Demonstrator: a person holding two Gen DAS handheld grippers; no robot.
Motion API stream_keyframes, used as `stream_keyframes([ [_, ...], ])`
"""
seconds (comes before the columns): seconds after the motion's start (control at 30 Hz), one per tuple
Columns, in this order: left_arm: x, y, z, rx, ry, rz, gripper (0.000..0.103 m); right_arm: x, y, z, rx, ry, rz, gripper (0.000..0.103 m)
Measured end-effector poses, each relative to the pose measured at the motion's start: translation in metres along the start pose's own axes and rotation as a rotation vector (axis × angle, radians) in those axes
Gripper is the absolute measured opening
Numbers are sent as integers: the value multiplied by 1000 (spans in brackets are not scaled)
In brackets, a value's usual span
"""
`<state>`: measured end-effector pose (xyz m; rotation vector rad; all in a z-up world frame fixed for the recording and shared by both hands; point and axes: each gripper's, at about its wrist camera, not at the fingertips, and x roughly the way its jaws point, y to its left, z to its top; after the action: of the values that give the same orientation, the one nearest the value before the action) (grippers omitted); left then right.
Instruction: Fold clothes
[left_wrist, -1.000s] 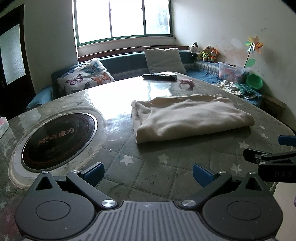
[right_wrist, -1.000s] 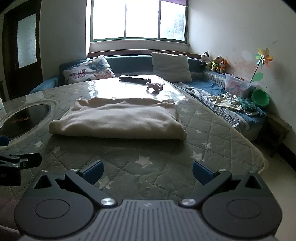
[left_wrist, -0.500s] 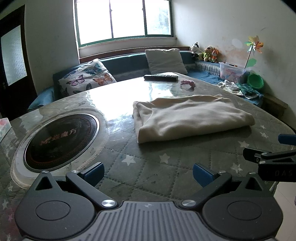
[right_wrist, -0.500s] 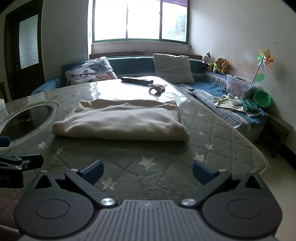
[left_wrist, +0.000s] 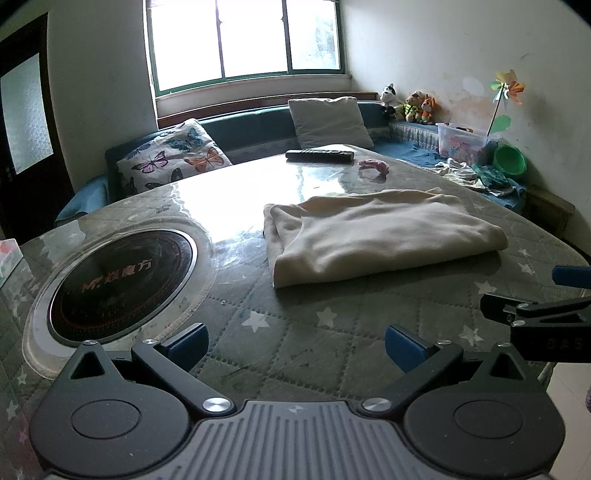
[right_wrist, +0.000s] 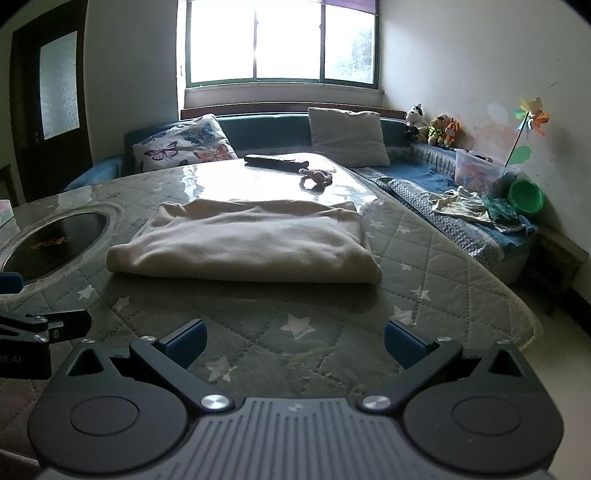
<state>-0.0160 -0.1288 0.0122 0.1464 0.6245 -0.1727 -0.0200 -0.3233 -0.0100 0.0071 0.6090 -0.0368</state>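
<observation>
A cream garment (left_wrist: 380, 232) lies folded into a flat rectangle on the quilted, star-patterned table cover (left_wrist: 295, 332); the right wrist view shows the same garment (right_wrist: 247, 243) straight ahead. My left gripper (left_wrist: 295, 345) is open near the table's front, well short of the cloth, with nothing between its blue pads. My right gripper (right_wrist: 294, 341) is also open and empty, set back from the garment's near edge. Each gripper shows at the side of the other's view.
A round black cooktop (left_wrist: 118, 280) is set into the table at left. A remote (left_wrist: 319, 155) and a pink toy (left_wrist: 375, 166) lie at the far end. Behind are a sofa with cushions (left_wrist: 170, 158), loose clothes (right_wrist: 469, 206), a green bowl (right_wrist: 524, 195) and the table's right edge (right_wrist: 517, 306).
Both views have shifted slightly, with the garment a little higher and farther in frame. The cloth has not moved and both grippers stay open.
</observation>
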Motion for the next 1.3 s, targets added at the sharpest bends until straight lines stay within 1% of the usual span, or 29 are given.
stream_keyframes([
  [0.3, 5, 3, 4, 2, 10, -4, 103, 10, 4, 3, 0, 17, 1, 103],
  [0.83, 30, 12, 14, -12, 50, -28, 103, 32, 11, 13, -2, 61, -10, 103],
  [1.3, 48, 21, 22, -32, 74, -33, 103, 51, 16, 22, -6, 92, -12, 103],
])
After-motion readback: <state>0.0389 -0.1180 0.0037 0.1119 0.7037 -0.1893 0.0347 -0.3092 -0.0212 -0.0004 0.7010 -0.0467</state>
